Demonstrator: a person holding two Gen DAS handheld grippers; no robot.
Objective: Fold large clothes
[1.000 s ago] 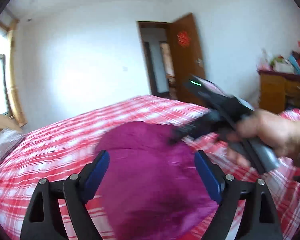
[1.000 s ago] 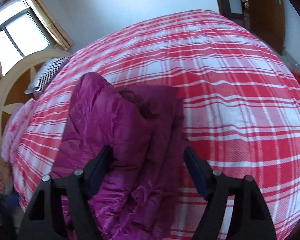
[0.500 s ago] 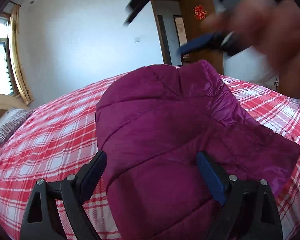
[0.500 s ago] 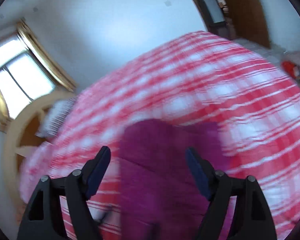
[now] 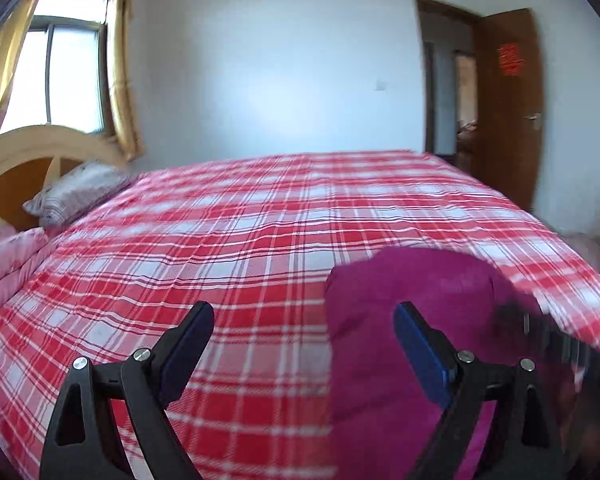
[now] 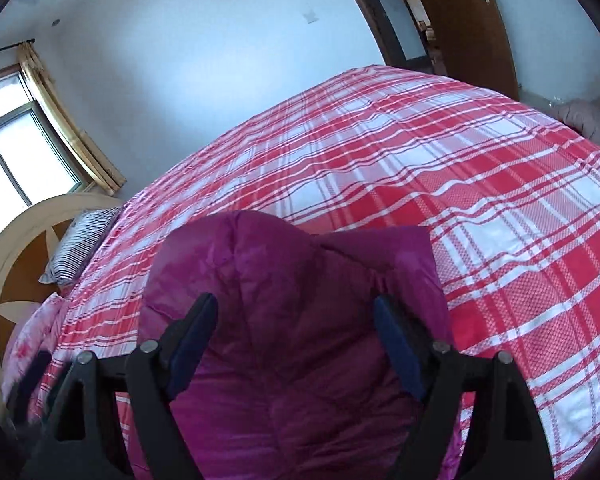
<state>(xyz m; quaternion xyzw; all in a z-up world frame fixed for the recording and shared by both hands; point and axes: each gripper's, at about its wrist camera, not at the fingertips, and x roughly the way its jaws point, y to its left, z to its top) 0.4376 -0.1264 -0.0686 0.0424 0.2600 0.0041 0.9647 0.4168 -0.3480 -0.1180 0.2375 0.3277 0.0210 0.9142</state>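
Purple jacket (image 6: 300,320) lies on the bed (image 6: 480,200), lower centre of the right wrist view, already doubled into a thick bundle with a rounded top edge and a flat flap to its right. In the left wrist view the same jacket sits lower right of frame, on the red plaid cover. Left gripper (image 5: 304,344) is wide open and holds nothing; its left finger is over bare bedcover, its right finger in front of the jacket, contact unclear. Right gripper (image 6: 296,332) is also wide open, jaws straddling the bundle from above, nothing pinched; can't tell if the pads touch fabric. A dark blurred shape at the right edge of the left wrist view is probably the other gripper, too smeared to be sure. Pillow (image 5: 76,192) and headboard (image 5: 24,156) at the left, door (image 5: 508,100) at the upper right, all well apart from the jacket. Judgement: folding looks mostly done, the jacket being compact, but the top is lumpy and the flap sticks out, so maybe one more fold or a flatten and tidy is left.
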